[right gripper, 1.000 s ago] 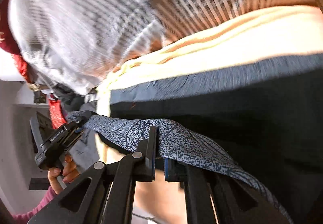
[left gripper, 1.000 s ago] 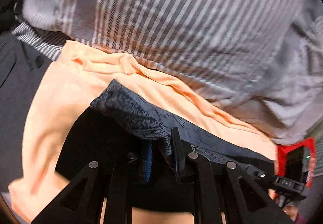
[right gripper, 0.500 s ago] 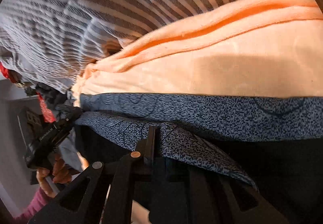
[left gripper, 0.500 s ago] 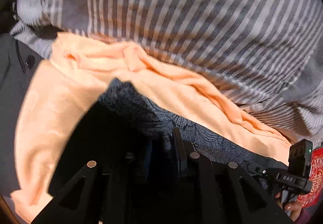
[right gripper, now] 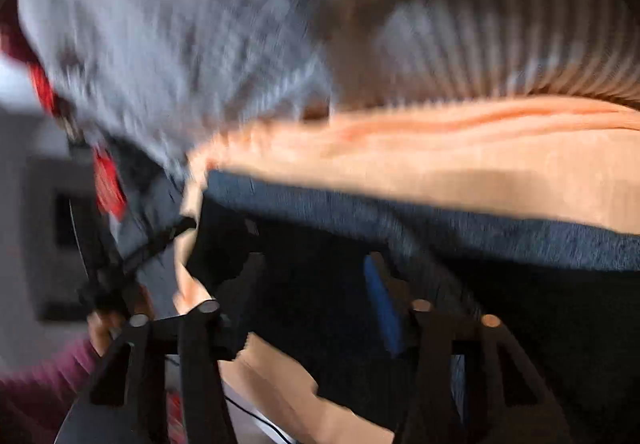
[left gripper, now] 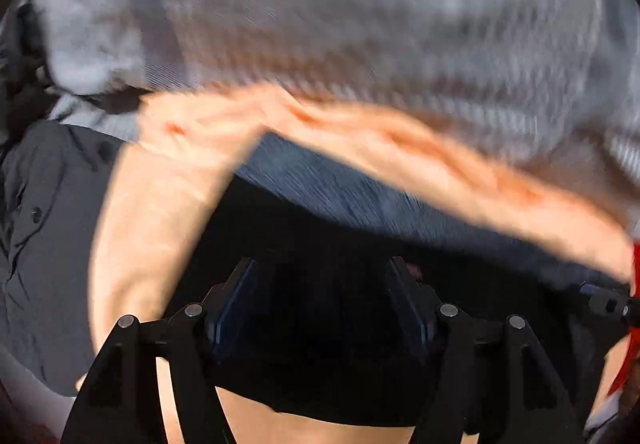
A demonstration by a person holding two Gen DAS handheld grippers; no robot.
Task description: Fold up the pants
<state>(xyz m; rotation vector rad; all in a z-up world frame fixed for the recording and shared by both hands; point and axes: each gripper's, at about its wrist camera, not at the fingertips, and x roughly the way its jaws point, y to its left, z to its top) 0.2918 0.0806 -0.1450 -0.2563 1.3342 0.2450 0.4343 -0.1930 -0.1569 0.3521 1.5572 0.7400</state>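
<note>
The black pants (left gripper: 320,244) with a blue speckled waistband (left gripper: 340,187) lie flat on an orange cloth (left gripper: 160,224). My left gripper (left gripper: 320,284) hangs just over the black fabric. Its jaws are opening and the pads stand well apart, with only flat pants fabric below the gap. In the right wrist view the waistband (right gripper: 460,228) runs across above my right gripper (right gripper: 316,284). Those jaws are opening too, and the blue pad (right gripper: 382,300) is off the cloth. Both views are blurred by motion.
Grey striped bedding (left gripper: 360,23) fills the far side beyond the orange cloth (right gripper: 440,163). A dark grey buttoned garment (left gripper: 40,224) lies to the left. The other gripper (left gripper: 608,302) shows at the right edge. A hand (right gripper: 100,324) in a magenta sleeve (right gripper: 40,384) holds the left gripper.
Both grippers were shut on the speckled waistband; now both have spread their fingers and let it go. The waistband has dropped flat onto the pants. Both views have shifted and blurred.
</note>
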